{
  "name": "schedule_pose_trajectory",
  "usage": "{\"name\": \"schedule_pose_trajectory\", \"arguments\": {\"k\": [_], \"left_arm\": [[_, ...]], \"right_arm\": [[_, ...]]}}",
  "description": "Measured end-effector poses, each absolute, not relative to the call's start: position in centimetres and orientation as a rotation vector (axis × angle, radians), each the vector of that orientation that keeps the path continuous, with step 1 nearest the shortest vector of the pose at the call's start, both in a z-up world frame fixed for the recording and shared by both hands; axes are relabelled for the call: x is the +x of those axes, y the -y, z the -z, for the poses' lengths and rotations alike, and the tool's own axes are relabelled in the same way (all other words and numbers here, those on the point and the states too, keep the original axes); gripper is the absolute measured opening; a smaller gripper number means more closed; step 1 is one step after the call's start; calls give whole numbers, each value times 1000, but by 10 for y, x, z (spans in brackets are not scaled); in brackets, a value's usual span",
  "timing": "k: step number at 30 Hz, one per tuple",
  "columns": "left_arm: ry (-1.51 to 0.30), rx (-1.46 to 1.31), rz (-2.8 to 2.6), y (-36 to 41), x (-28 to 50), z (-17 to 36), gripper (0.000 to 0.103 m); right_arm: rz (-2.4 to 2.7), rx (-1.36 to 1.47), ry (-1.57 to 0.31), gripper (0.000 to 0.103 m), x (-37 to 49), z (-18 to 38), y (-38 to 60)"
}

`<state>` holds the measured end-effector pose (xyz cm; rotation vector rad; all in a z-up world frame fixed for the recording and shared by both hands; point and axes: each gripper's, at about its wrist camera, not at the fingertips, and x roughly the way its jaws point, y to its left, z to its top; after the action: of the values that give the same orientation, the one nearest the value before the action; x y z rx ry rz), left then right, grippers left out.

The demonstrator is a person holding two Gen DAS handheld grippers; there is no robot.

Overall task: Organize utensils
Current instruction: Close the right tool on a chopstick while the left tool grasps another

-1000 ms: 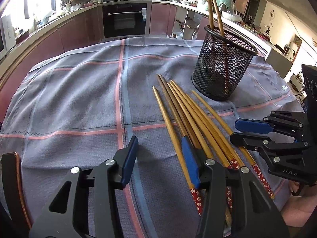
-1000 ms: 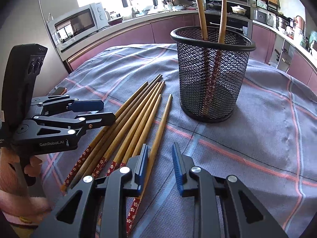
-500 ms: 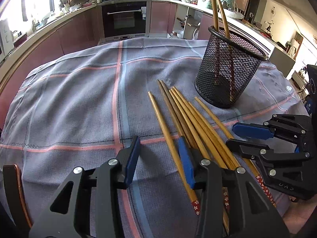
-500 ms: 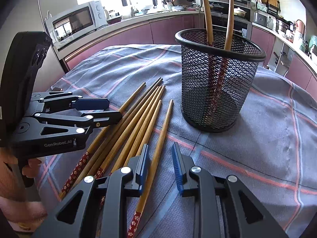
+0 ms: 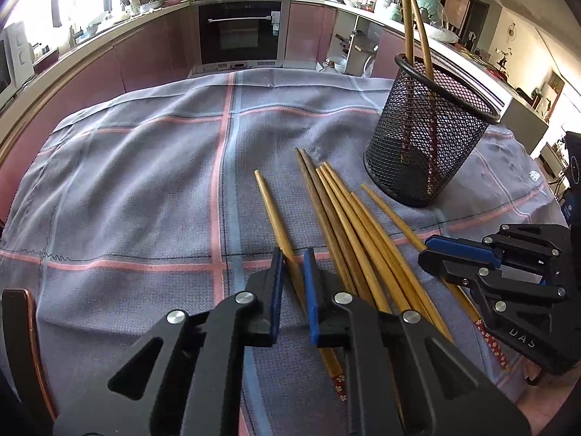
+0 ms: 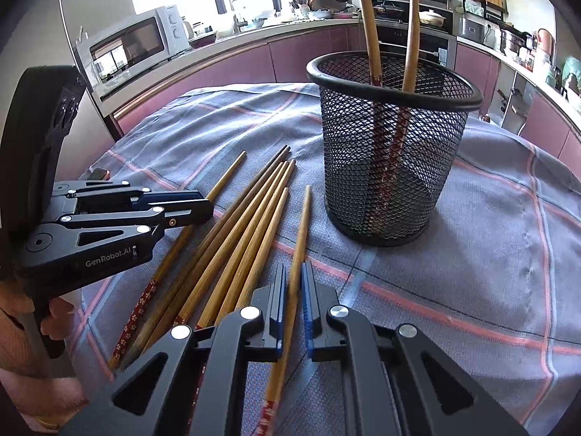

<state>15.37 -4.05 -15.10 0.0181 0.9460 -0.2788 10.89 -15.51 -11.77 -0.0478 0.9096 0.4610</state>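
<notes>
Several wooden chopsticks (image 5: 348, 232) with red flowered ends lie side by side on the cloth, also in the right wrist view (image 6: 250, 225). A black mesh holder (image 5: 425, 138) stands upright behind them with two chopsticks in it; it shows in the right wrist view (image 6: 392, 145) too. My left gripper (image 5: 292, 258) has its jaws closed around the leftmost chopstick (image 5: 272, 210). My right gripper (image 6: 295, 272) has its jaws closed around the rightmost chopstick (image 6: 303, 225). Each gripper shows in the other's view, left (image 6: 203, 207) and right (image 5: 428, 250).
A grey-blue checked cloth (image 5: 127, 181) covers the round table. A chair back (image 5: 18, 330) stands at the near left edge. Kitchen counters, an oven (image 5: 239, 32) and a microwave (image 6: 130, 43) ring the table at a distance.
Both grippers have narrowed from wide open to nearly shut, each around one outer chopstick. Both have moved forward a little towards the holder.
</notes>
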Motion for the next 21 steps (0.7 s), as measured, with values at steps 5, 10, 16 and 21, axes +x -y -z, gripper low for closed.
{"name": "schedule_pose_trajectory", "arguments": {"k": [5,10,16,21], "left_arm": [[-949,-20,278,37,152,151,8],[-942,-45,282,32,146,147,7],[-894,-79,319,23,134,126,7],[-841,-96,347,16,124,103,7]], "right_arm": [[-469,-13,-914,5,107,116,164],[-487,19,-891,5,102,107,173],[-526,40,-840,5,92,89,181],[-543,73,-789,5,87,70,192]]}}
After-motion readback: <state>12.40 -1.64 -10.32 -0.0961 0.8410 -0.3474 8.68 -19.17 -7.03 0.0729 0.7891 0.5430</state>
